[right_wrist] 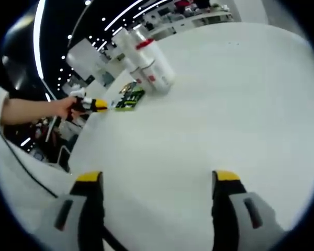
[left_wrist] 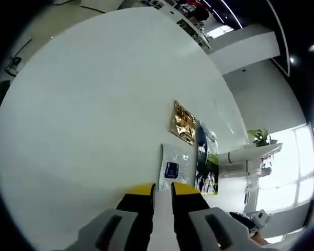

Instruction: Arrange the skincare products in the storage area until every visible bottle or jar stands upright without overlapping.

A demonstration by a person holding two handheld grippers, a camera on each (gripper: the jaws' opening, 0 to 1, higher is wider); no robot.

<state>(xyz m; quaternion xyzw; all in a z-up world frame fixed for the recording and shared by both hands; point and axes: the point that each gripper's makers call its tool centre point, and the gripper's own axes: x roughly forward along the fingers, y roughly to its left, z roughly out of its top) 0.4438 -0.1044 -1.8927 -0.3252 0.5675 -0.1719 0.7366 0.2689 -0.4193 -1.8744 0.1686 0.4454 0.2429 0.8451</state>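
The bottles are standing together in a tight cluster on the white table, seen from the right gripper view; they are white, one with a red cap and red print, and they look upright, though the curved picture makes their lean hard to judge. Just beside them, flat packets are lying on the tabletop. In the left gripper view these are showing as a gold foil packet, a white packet with a blue label and a dark green packet, lying close together, the green one touching or slightly over the white one.

The left gripper is hovering near the white packet with its yellow-tipped jaws nearly together and nothing between them. A person's hand is holding it. The right gripper is hanging over bare table, well apart from the bottles, jaws spread wide and empty.
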